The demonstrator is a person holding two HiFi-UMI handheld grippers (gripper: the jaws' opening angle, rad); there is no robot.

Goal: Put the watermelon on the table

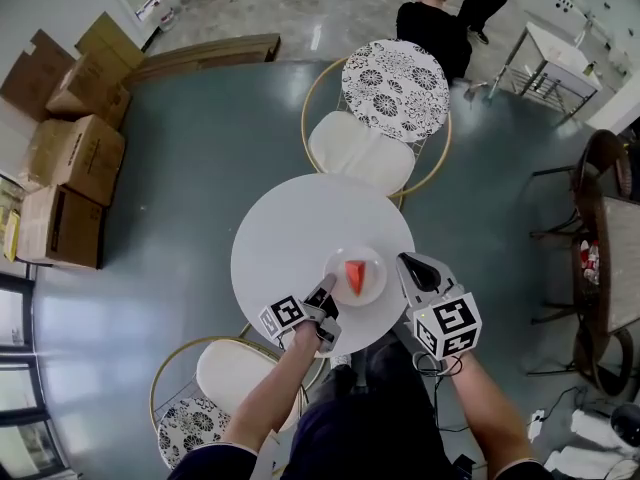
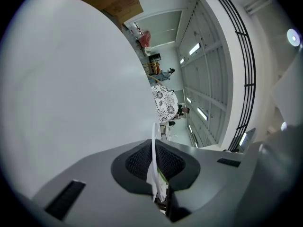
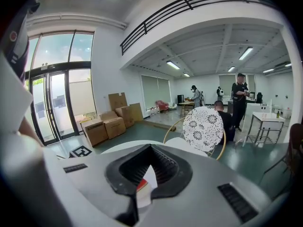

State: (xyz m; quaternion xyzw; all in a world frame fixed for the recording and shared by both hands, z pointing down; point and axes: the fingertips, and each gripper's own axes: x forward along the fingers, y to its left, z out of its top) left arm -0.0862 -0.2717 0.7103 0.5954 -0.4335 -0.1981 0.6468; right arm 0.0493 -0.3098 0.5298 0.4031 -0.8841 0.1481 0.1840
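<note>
Red against white, a red watermelon wedge (image 1: 355, 276) lies at the middle of a small round white plate (image 1: 372, 290), over the near right part of a round white table (image 1: 290, 223). A person seated at the table's near edge holds the plate from both sides. The left gripper (image 1: 327, 288) has its jaws closed on the plate's left rim; its own view shows the thin rim standing edge-on between the pressed pads, with the tabletop filling the left of that view. The right gripper (image 1: 401, 262) meets the right rim, and in its own view the jaws are clamped on a slip of white plate with a sliver of red fruit just behind it. Whether the plate rests on the tabletop or hangs just above it cannot be told from these views.

At the table's far side stands a gold wire-framed chair with a white cushion and a black-and-white patterned back (image 1: 365, 148). A matching second gold-framed chair (image 1: 235, 373) stands at the near left, beside the person's left arm. Brown cardboard boxes (image 1: 75, 158) are stacked along the left wall on the grey-green floor (image 1: 200, 158). Farther off, just beyond the far chair, a person in black clothing (image 1: 432, 26) crouches.
</note>
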